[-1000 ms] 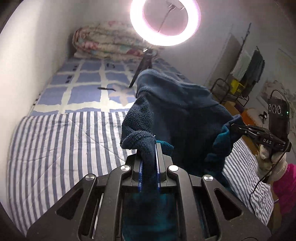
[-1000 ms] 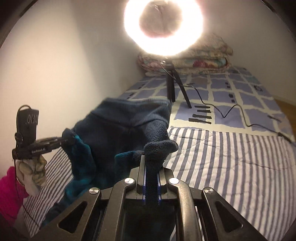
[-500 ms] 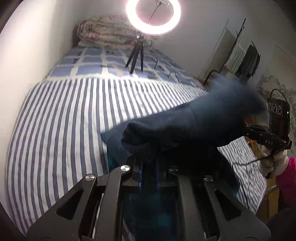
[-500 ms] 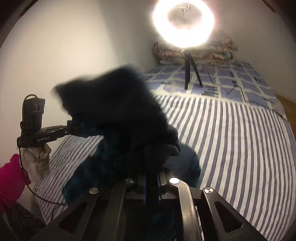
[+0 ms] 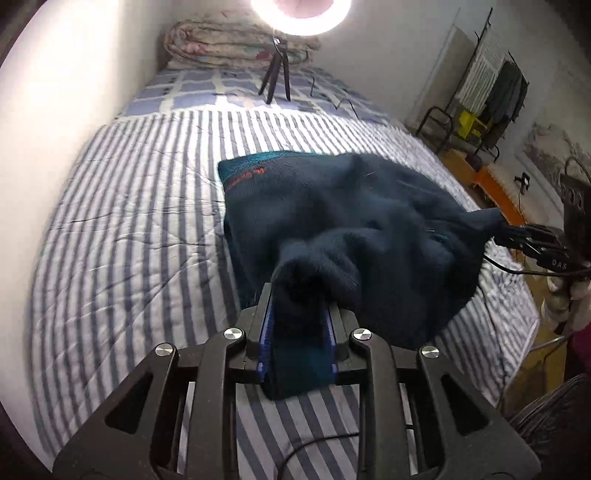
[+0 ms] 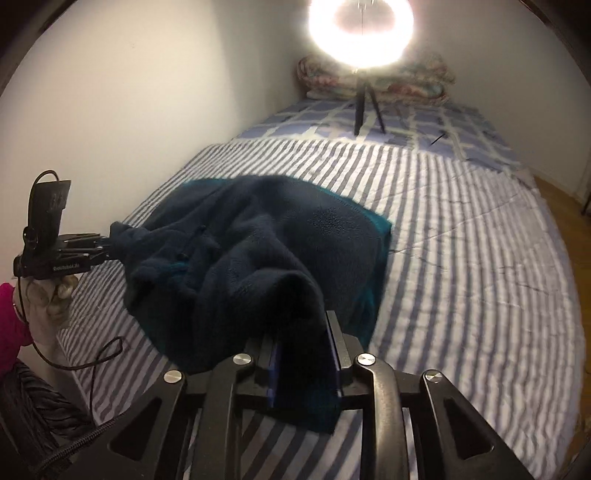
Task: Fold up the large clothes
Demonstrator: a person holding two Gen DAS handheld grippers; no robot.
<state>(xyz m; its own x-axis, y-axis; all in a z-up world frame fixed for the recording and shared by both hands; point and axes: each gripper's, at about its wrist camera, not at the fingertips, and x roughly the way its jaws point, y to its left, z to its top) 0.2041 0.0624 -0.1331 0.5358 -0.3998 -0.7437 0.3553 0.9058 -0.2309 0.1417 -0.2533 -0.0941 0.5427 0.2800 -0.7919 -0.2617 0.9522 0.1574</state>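
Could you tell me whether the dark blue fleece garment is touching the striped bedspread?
Touching. The left wrist view shows the dark blue fleece garment lying flat on the striped bedspread, its far edge resting directly on the stripes with no gap.

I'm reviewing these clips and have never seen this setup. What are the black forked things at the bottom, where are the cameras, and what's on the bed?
There is no robot: a person holds a two-finger gripper in each hand, with a fisheye camera on each looking along its fingers. One picture is from the left gripper, the other from the right gripper; each also shows the other gripper off to the side. A dark blue fleece garment lies on the striped bedspread, a bunched end between each gripper's jaws, which are opening. Behind stand a ring light and a folded quilt.
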